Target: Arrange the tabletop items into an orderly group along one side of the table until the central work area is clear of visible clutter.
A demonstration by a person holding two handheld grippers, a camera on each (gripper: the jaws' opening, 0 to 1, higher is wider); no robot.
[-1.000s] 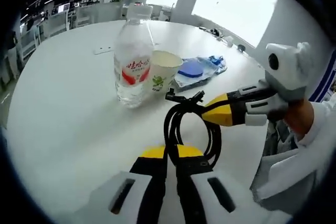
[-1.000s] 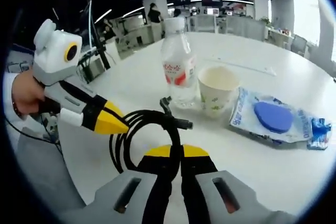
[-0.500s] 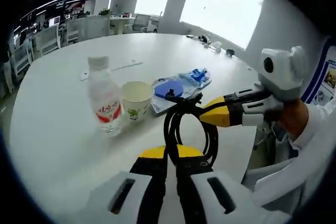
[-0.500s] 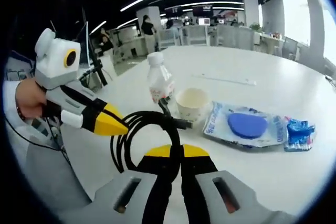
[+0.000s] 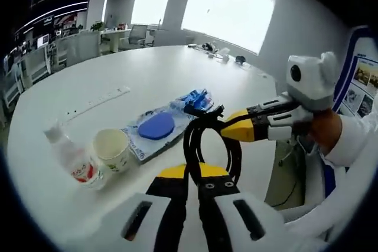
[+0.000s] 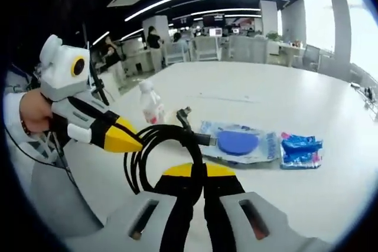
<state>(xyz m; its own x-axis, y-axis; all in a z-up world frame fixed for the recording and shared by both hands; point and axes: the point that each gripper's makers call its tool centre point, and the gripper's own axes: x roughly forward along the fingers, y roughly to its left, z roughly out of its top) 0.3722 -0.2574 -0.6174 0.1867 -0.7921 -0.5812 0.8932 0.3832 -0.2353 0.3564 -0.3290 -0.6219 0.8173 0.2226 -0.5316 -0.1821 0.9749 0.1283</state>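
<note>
A coiled black cable [image 5: 190,140] hangs in the air between both grippers. My left gripper [image 5: 193,171] is shut on the coil's near side, and my right gripper [image 5: 227,127] comes in from the right, shut on its far side. In the right gripper view the same cable [image 6: 155,140] is held by my right gripper [image 6: 198,170], with my left gripper [image 6: 136,142] at its left. On the white table [image 5: 136,75] below stand a water bottle [image 5: 74,160], a paper cup [image 5: 112,149], a blue flat package [image 5: 156,128] and a blue wrapper [image 5: 192,100].
A long white strip [image 5: 97,103] lies farther out on the table. Small items [image 5: 221,54] sit at the table's far edge near the windows. Office chairs [image 5: 29,63] and desks [image 6: 236,42] stand beyond. A person's hand and white sleeve [image 5: 348,146] hold the right gripper.
Both grippers have kept hold of the cable and lifted away from the table; the bottle, cup and packages now look smaller and lower in both views.
</note>
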